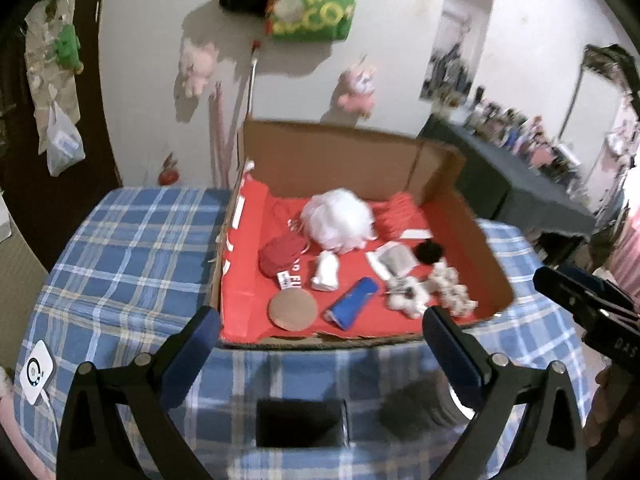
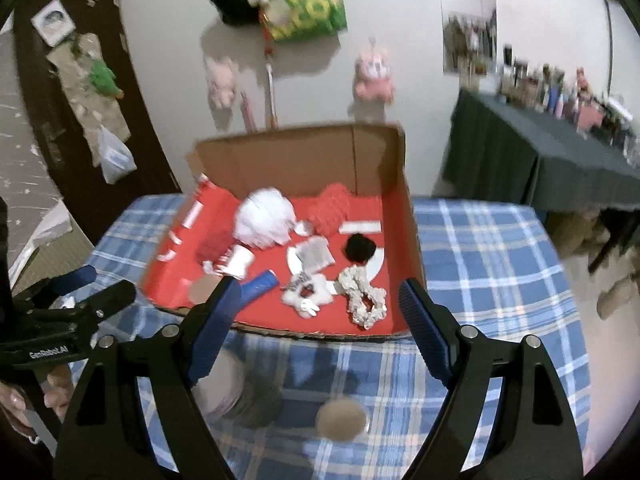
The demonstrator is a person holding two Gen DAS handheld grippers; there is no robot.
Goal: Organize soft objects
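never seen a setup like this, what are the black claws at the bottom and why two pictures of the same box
The claws are hand-held tools, not a robot: a person carries a two-finger gripper in each hand. Each has its own fisheye camera looking along its fingers, so one picture comes from the left gripper and one from the right gripper.

Both are open and hold nothing. Ahead of them, on a blue plaid tablecloth, sits a cardboard box lined in red. Inside lie soft things: a white puff, a red yarn ball, a blue roll and a black pompom.
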